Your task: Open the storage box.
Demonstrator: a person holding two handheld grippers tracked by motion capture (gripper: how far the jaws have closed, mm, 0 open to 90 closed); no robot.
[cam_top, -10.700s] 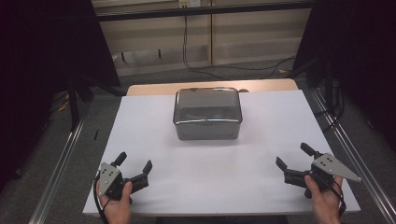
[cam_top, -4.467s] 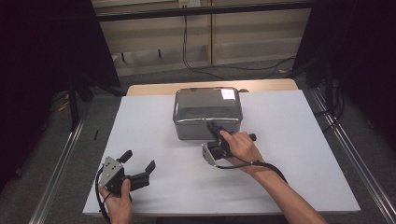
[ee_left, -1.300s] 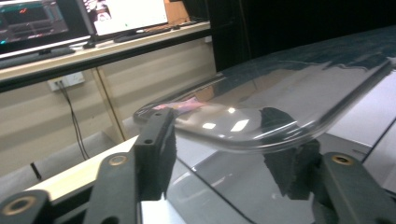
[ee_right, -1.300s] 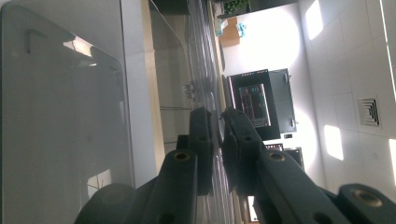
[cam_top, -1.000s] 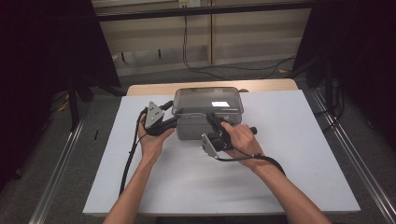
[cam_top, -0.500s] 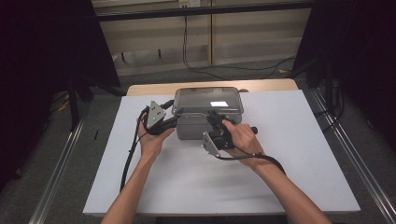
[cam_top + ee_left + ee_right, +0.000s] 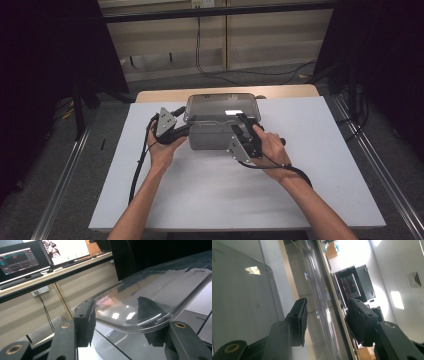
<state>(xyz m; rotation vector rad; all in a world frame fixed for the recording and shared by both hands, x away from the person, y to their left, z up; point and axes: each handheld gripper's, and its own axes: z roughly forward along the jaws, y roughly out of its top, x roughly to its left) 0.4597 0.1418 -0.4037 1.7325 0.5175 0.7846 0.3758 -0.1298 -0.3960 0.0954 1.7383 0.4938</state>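
High view, both grippers' fingers [image 7: 83,322] spread wide, straddling clear lid [image 7: 222,106] of grey box [image 7: 212,136].

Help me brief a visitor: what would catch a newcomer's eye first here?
The grey box with a clear lid at the far middle of the white table. Then the two hand-held grippers working it: the left gripper at its left end, the right gripper at its front edge, jaws astride the lid's rim.

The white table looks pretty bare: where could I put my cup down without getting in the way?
The white table lies bare right of the right gripper, at its near middle between the forearms, and along its left edge. Around the grey box it is crowded: the left gripper and both hands press against it.
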